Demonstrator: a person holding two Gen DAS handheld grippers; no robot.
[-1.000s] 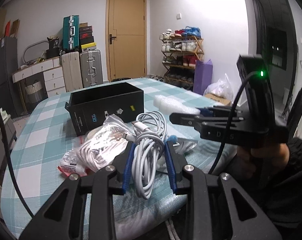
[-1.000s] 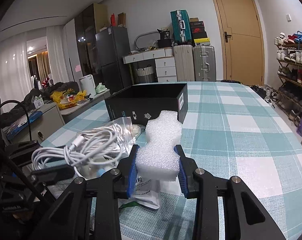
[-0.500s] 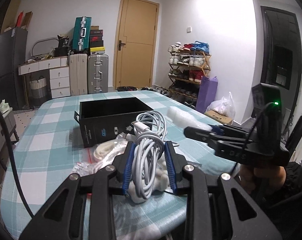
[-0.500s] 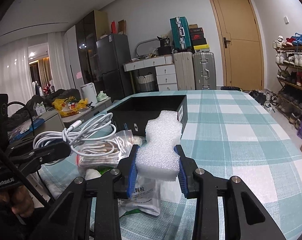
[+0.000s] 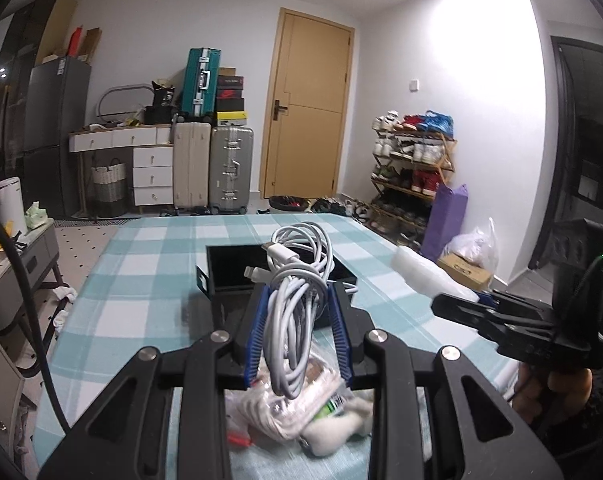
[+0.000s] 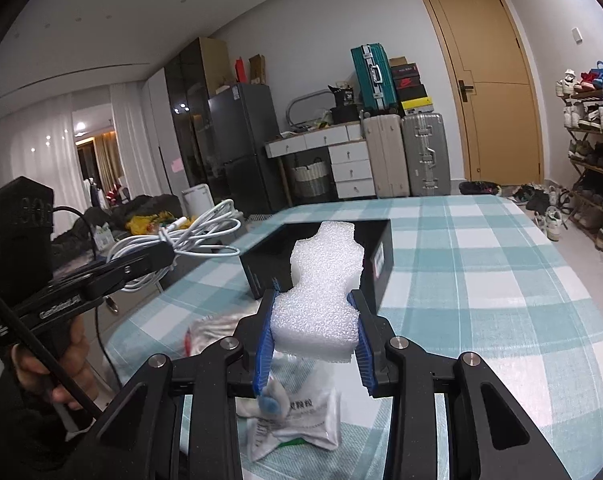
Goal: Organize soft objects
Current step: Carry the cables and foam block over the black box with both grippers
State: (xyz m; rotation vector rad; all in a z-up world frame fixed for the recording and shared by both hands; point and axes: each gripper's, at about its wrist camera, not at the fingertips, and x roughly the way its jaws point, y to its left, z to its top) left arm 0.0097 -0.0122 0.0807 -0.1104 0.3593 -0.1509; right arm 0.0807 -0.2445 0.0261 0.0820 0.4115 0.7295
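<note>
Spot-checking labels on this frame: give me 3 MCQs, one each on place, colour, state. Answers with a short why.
1. Where is the black box?
A. On the checked tablecloth, beyond both tools
B. On the floor by the door
C. On the shoe rack

2. What colour is the cable bundle?
A. Black
B. White
C. Red

3. What is the state of the right tool?
A. Open, holding nothing
B. Shut on a cable
C. Shut on the foam piece

Answers:
1 A: the box sits on the teal-and-white tablecloth ahead of the fingers in both wrist views.
2 B: the coiled cable in the left tool is white.
3 C: the blue pads press both sides of the white foam.
</note>
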